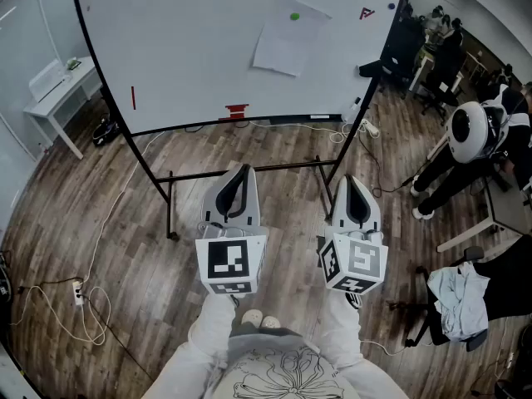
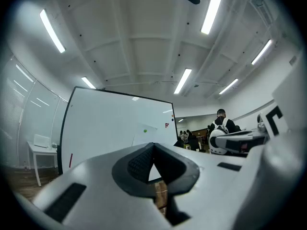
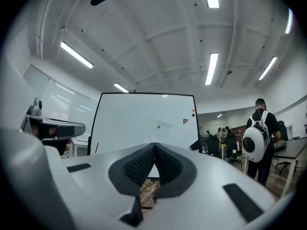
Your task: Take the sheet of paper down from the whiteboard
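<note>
A white sheet of paper (image 1: 287, 36) hangs tilted on the whiteboard (image 1: 183, 48), pinned near its top by a green magnet (image 1: 294, 17). The same sheet of paper (image 3: 159, 132) with its green magnet (image 3: 159, 126) shows ahead in the right gripper view, and the sheet of paper (image 2: 146, 135) is in the left gripper view too. My left gripper (image 1: 240, 171) and right gripper (image 1: 356, 182) are side by side, well short of the board, pointing at it. Both are shut with nothing between the jaws.
The whiteboard stands on a black frame (image 1: 249, 171) on a wood floor. Cables (image 1: 58, 298) trail at the left. A white desk (image 1: 54, 94) is far left. A person with a white backpack (image 1: 470, 131) stands at the right, near a chair with cloth (image 1: 461, 302).
</note>
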`<state>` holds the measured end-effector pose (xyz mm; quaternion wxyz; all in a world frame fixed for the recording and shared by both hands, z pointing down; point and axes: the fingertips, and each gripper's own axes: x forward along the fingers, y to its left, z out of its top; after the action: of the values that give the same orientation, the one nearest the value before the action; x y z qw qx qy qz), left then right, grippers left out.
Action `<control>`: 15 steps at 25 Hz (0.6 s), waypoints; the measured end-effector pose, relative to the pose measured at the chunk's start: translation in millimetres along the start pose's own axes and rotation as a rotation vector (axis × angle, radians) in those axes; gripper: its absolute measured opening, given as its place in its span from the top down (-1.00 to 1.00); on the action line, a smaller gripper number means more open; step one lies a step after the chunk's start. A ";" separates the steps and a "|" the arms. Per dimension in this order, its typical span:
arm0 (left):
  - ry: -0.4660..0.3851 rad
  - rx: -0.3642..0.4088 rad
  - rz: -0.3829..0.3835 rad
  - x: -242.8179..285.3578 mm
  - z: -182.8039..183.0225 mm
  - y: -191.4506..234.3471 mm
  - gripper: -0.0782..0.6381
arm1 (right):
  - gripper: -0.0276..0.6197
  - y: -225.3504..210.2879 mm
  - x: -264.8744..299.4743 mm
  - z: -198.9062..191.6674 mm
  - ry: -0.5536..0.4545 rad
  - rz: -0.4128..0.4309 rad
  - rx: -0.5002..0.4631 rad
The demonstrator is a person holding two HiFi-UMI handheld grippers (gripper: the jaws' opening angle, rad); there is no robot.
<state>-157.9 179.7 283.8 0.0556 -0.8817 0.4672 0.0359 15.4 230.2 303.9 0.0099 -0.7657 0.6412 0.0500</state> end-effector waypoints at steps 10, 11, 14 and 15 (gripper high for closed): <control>0.004 0.006 0.001 11.3 0.5 -8.5 0.77 | 0.91 -13.2 7.8 -3.0 0.012 -0.002 0.004; 0.004 0.007 0.002 12.6 0.2 -9.4 0.77 | 0.91 -14.9 8.8 -3.7 0.014 -0.002 0.004; 0.010 0.011 0.010 16.3 -3.4 -11.3 0.77 | 0.91 -18.4 12.9 -6.9 0.016 0.010 0.008; 0.014 0.012 0.012 17.8 -5.5 -12.2 0.77 | 0.91 -19.2 14.2 -8.6 0.016 0.016 0.009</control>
<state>-137.8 171.2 288.0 0.0577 -0.8786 0.4732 0.0273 37.3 219.0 310.3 0.0077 -0.7609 0.6475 0.0409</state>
